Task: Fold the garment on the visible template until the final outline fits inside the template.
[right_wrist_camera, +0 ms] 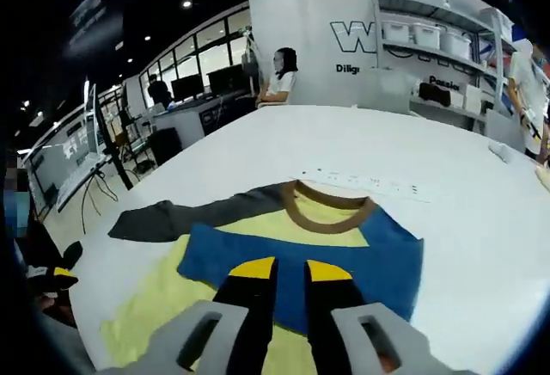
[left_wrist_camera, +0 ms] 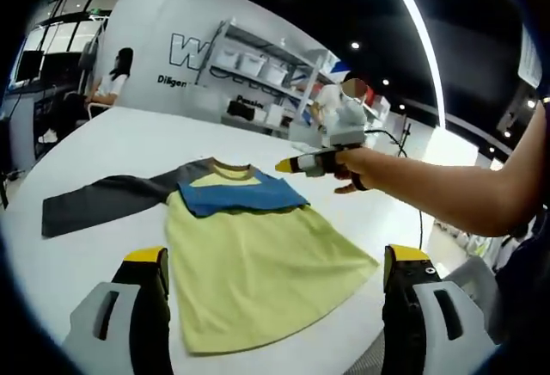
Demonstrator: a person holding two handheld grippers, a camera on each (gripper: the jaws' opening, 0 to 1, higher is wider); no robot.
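Observation:
A yellow long-sleeved shirt (left_wrist_camera: pixel 258 263) lies flat on the white table (left_wrist_camera: pixel 103 143), brown collar (right_wrist_camera: pixel 326 224) at the far end. Its blue sleeve (left_wrist_camera: pixel 241 194) is folded across the chest (right_wrist_camera: pixel 378 255). The grey sleeve (left_wrist_camera: pixel 94 203) stretches out flat to the side (right_wrist_camera: pixel 172 220). My left gripper (left_wrist_camera: pixel 277 259) hovers over the hem, jaws wide apart and empty. My right gripper (left_wrist_camera: pixel 290 166), held in a hand, hangs just above the blue fold by the collar. In the right gripper view its jaws (right_wrist_camera: pixel 290 276) stand nearly together with nothing between them.
The person's forearm (left_wrist_camera: pixel 447 190) reaches in across the table's right side. A white strip with dark marks (right_wrist_camera: pixel 361 186) lies beyond the collar. Shelves with white bins (left_wrist_camera: pixel 258 65) stand behind the table, and a seated person (right_wrist_camera: pixel 279 74) is at desks with monitors (right_wrist_camera: pixel 198 91).

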